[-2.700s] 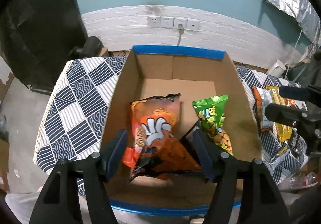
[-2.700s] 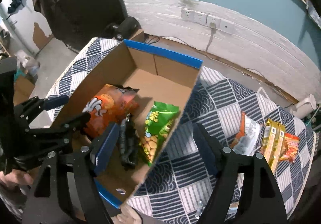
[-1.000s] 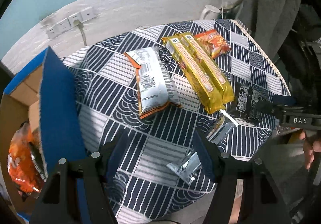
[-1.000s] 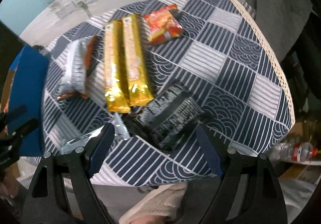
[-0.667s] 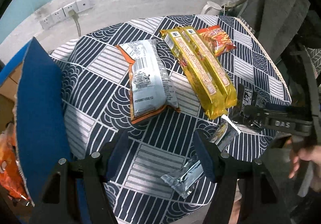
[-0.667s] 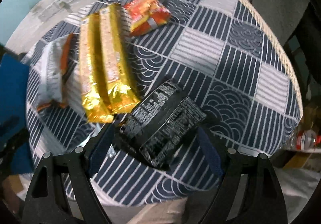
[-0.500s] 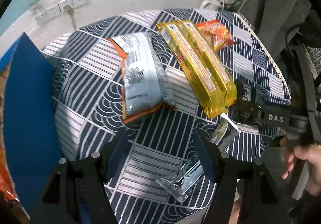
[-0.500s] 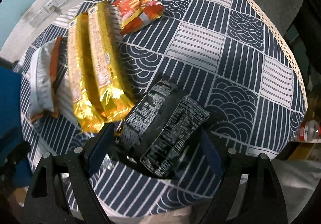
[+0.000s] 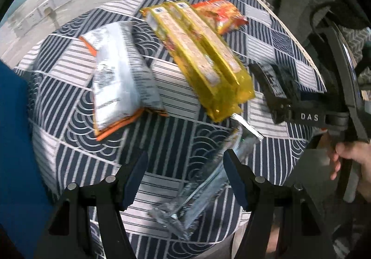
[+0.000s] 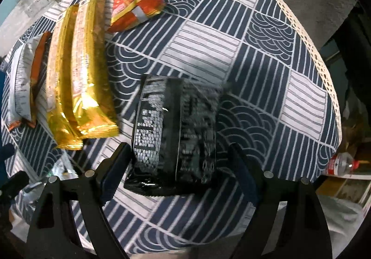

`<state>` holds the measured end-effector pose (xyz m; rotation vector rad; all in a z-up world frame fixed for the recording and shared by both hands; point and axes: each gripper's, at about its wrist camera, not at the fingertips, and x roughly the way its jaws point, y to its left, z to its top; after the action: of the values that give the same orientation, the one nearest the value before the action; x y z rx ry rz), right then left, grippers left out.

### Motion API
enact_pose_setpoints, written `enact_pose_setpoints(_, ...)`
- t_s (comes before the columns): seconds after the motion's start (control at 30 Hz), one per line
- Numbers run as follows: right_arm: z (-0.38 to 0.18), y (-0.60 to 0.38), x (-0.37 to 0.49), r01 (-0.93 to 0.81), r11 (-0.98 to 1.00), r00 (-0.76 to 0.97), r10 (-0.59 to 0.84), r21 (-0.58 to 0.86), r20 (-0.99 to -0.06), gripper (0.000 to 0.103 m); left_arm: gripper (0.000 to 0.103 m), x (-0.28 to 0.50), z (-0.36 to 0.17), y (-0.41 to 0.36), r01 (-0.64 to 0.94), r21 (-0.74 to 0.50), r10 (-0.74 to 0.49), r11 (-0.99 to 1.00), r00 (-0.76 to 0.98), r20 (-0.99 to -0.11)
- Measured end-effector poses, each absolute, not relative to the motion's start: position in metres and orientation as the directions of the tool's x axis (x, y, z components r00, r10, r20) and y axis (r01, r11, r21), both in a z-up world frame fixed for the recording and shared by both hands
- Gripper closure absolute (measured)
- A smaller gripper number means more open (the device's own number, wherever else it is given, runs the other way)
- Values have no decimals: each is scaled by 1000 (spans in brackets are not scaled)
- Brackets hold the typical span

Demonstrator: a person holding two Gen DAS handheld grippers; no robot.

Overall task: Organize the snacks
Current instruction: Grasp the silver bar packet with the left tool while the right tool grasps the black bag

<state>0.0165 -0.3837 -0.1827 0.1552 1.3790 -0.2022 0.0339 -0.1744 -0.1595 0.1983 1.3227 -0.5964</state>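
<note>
Both grippers have swung off the cardboard box and come down over the snacks on the patterned tablecloth (image 10: pixel 255 34), each now pointing steeply down at a packet of its own.

Of the loose snacks, the twin gold packs (image 10: pixel 78 73) lie side by side toward ten o'clock in the right wrist view, long axes running from eleven to five. The silver-and-orange bag (image 9: pixel 120 80) lies beyond them, at ten o'clock in the left wrist view. The black packet (image 10: pixel 176 129) sits dead centre in the right wrist view, its long axis running roughly twelve to six, its near end between the blue pads. The small red-orange pouch (image 10: pixel 134 1) lies far off at eleven o'clock. The clear silver wrapper (image 9: pixel 204 180), the slimmest, runs from seven to one o'clock in the left wrist view.

The right gripper (image 10: pixel 178 171) stands wide, its jaws straddling the black packet without pressing on it. The left gripper (image 9: pixel 185 177) is moderately spread, with the wrapper slanting through the gap nearer the right-hand pad, also not pinched.

Each hand is nearest its own target: right to black, left to the wrapper. The wrapper's diagonal lie probably calls for a wrist roll before closing.
</note>
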Motion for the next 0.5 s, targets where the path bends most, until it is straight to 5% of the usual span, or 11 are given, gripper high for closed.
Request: enact_pose_setpoints(0.5, -177, -399, 14, 160, 987, 245, -55, -16, -968, 19, 34, 7, -180, -228, 649, -104, -212, 754, 91, -973)
